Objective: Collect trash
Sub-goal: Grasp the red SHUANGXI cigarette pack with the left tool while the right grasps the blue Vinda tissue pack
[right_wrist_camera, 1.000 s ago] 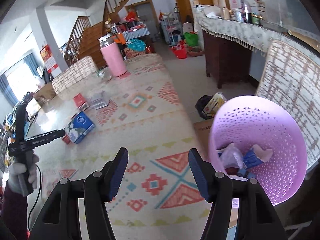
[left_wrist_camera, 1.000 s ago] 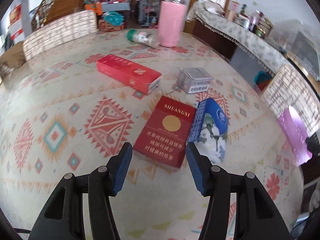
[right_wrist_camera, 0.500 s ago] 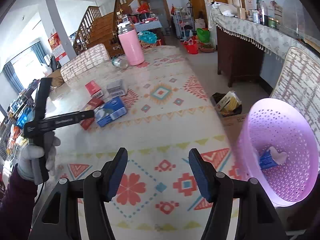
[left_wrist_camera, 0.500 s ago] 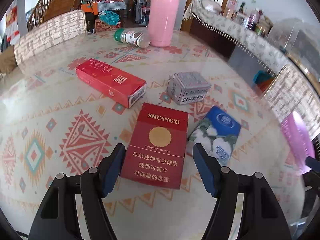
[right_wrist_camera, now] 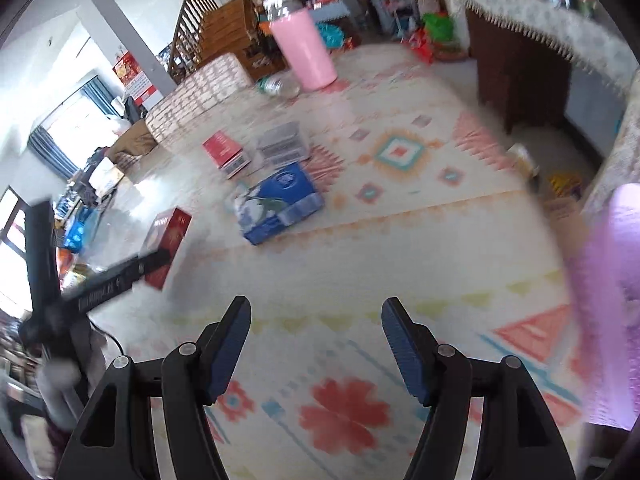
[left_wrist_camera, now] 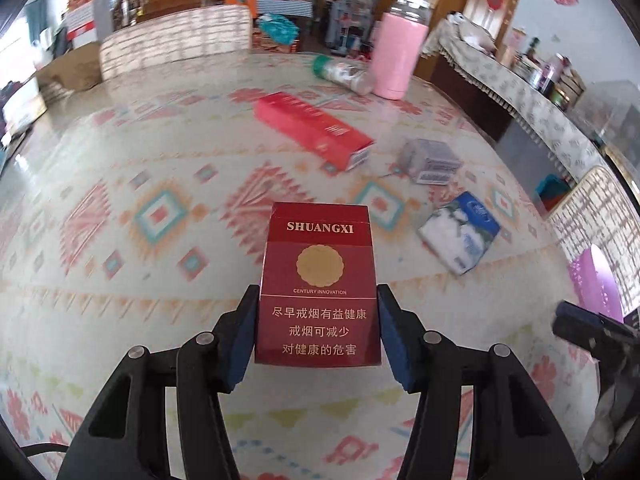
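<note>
Left wrist view: fingers closing on red cigarette pack (right fingers opening, empty).

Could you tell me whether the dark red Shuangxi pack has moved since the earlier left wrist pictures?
Yes. The Shuangxi pack lay flat beside the blue tissue pack; now it is up between the closing left claw's pads, clear of it.

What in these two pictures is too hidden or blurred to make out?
- Purple basket, right wrist view: motion-blurred, cut off by the edge, contents unseen.
- Grey box, left wrist view: label blurred.
- Red SHUANGXI pack, left wrist view: its sides hidden by the left hand-held gripper, whose jaws are closing.
</note>
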A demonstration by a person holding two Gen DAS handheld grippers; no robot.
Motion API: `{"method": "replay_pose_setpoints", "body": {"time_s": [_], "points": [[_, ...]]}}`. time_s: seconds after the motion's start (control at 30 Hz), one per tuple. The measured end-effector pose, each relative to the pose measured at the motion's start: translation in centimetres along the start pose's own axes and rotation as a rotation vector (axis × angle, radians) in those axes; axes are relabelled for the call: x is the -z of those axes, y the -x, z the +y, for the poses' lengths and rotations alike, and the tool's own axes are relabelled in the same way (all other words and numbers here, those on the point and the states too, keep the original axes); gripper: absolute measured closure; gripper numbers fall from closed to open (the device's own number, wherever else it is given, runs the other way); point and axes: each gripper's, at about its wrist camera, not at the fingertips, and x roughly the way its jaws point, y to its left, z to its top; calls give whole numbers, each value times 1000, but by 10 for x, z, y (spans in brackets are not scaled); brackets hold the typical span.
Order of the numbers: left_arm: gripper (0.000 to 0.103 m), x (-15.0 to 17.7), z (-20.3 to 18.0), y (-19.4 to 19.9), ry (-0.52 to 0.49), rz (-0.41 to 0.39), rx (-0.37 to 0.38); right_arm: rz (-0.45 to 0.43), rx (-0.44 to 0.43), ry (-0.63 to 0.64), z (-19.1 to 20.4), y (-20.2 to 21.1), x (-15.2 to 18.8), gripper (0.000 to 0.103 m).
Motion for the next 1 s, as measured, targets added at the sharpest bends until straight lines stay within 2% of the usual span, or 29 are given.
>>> {"method": "replay_pose_setpoints", "body": {"time_s": [0.17,0.3,0.47,0.63,0.87,0.9,1.0], "points": [[48,5,16,-5,32,19,25,81,-71,-95,14,-42,-28,31],[47,11,23,-7,51,25,42,129,-66,-167,22,-70,-51,31],[47,11,30,-5,94,25,84,123,40,-221,32,-88,-80,25],[47,13,32,-3,114,24,96,125,169,-205,48,-105,-99,21],[47,14,30,-2,113,17,85,111,374,-53,78,-125,-97,20],[47,15,30,-2,112,15,84,109,399,-27,81,-126,-95,24],[47,15,29,-2,104,10,75,101,442,36,82,-119,-88,47]]}}
